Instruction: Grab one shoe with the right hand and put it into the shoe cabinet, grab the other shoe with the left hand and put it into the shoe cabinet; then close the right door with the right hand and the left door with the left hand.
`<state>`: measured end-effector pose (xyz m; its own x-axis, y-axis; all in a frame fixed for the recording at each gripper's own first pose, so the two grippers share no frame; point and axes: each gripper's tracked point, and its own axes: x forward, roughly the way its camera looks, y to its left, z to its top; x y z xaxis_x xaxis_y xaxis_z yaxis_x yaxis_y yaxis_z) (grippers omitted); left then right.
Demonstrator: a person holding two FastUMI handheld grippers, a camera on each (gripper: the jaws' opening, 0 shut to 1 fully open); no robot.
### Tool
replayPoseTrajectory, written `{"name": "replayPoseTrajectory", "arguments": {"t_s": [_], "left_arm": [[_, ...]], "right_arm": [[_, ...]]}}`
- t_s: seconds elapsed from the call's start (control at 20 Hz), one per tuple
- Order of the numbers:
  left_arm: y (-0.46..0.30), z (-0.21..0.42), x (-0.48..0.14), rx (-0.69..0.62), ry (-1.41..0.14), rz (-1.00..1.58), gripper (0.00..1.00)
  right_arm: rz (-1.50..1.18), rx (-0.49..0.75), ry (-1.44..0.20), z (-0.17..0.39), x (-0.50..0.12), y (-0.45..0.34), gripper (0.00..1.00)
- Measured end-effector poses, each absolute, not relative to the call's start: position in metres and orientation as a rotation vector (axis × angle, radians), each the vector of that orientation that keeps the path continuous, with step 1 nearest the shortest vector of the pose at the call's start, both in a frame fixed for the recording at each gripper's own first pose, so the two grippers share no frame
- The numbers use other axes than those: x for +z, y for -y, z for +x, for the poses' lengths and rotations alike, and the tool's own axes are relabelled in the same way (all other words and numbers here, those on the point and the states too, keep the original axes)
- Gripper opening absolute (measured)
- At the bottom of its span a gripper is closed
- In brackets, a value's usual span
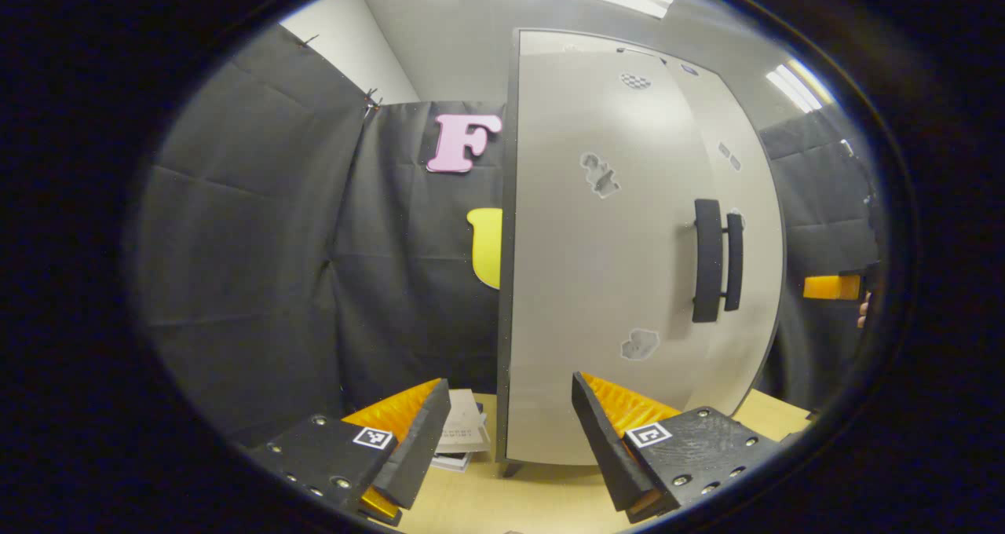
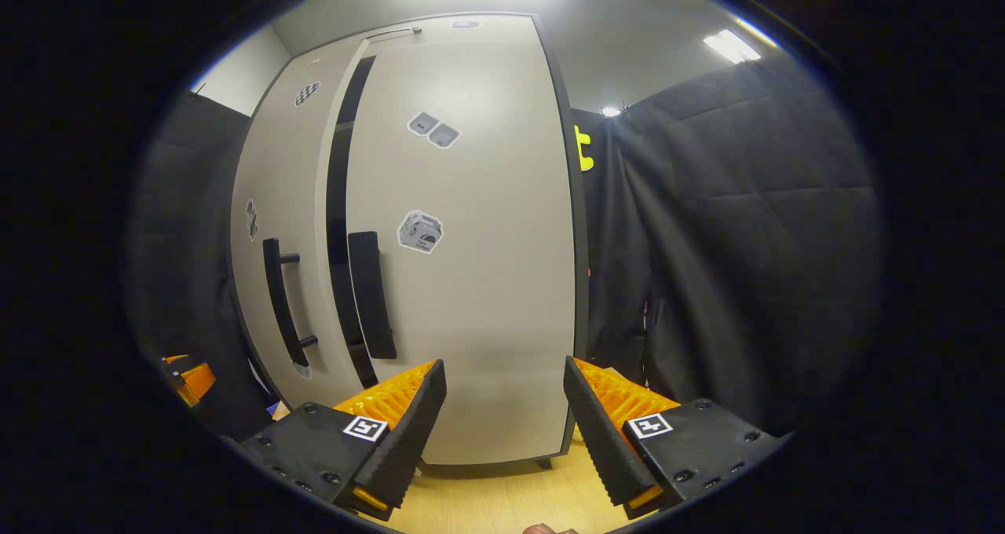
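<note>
You have no legible writing here. The stickers [image 2: 421, 231] on the shoe cabinet [image 2: 487, 298] doors carry print too small and blurred to read. The square black-and-white markers [image 1: 374, 437] on your tongs, below the cabinet, are coded patterns, not text. The booklets [image 1: 465, 432] at the cabinet's foot are unreadable.

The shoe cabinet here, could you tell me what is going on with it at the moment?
A person holds a claw in each hand in front of the shoe cabinet. The left claw and the right claw are both open and hold nothing. In the right gripper view a dark gap shows between the left door and the right door, so the doors are not fully closed.
</note>
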<state>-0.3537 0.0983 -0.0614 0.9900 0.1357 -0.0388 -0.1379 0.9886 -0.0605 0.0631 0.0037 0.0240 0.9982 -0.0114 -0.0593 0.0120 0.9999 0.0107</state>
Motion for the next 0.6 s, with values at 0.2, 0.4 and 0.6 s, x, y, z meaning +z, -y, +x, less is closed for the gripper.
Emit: {"name": "replayPoseTrajectory", "arguments": {"t_s": [0.2,0.4,0.6], "left_arm": [[-0.097,-0.351,-0.069,0.144,-0.034,-0.098,0.91],[-0.098,-0.353,-0.065,0.15,-0.016,-0.112,0.91],[-0.107,-0.361,-0.059,0.179,-0.01,-0.076,0.91]], "right_arm": [[-0.014,0.023,-0.102,0.061,0.013,-0.011,0.91],[-0.037,0.04,-0.113,0.06,0.011,-0.014,0.95],[-0.031,0.072,-0.136,0.062,0.006,-0.022,0.95]]}}
